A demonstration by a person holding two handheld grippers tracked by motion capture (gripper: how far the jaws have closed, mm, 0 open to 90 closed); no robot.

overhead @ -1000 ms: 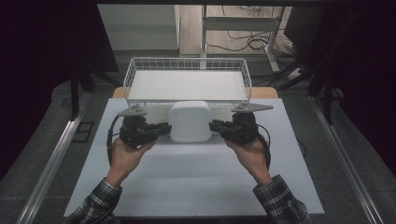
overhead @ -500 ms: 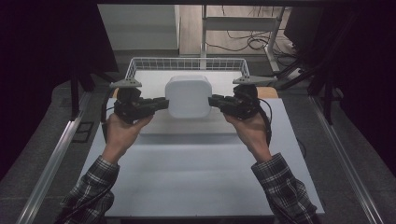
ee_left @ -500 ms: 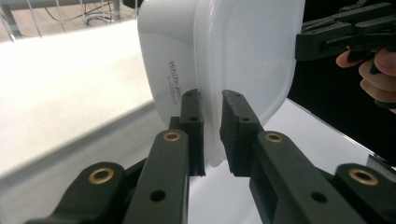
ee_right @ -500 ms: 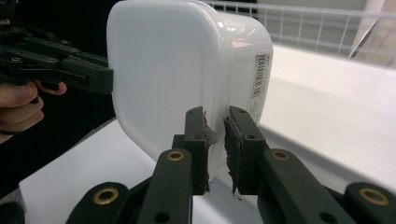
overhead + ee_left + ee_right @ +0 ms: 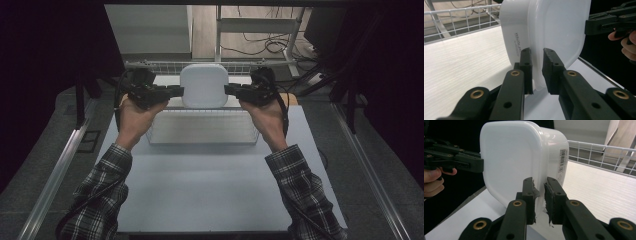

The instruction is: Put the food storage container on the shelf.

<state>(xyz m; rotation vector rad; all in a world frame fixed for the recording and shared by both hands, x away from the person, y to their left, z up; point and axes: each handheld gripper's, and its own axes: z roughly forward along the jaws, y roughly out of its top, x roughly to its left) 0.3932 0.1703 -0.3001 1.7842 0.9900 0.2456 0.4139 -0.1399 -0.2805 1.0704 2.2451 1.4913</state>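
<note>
A white plastic container with a lid (image 5: pixel 204 85) hangs in the air over the wire basket (image 5: pixel 202 131), held from both sides. My left gripper (image 5: pixel 176 91) is shut on its left lid rim, seen close up as the container (image 5: pixel 549 32) pinched between the jaws of the left gripper (image 5: pixel 537 72). On the opposite side my right gripper (image 5: pixel 231 90) is shut on the right rim. The right gripper view has the container (image 5: pixel 519 157) with a barcode label, clamped by the right gripper (image 5: pixel 539 200). The lid faces the person.
The white wire basket stands at the far middle of the pale table (image 5: pixel 210 190), with a white liner on its floor (image 5: pixel 461 62). Dark curtains flank both sides. Metal rails (image 5: pixel 55 175) run along the table's left and right. Cables lie on the floor beyond (image 5: pixel 260 47).
Both grippers have lifted the container off the table and carried it forward and up, from in front of the basket to above it.
</note>
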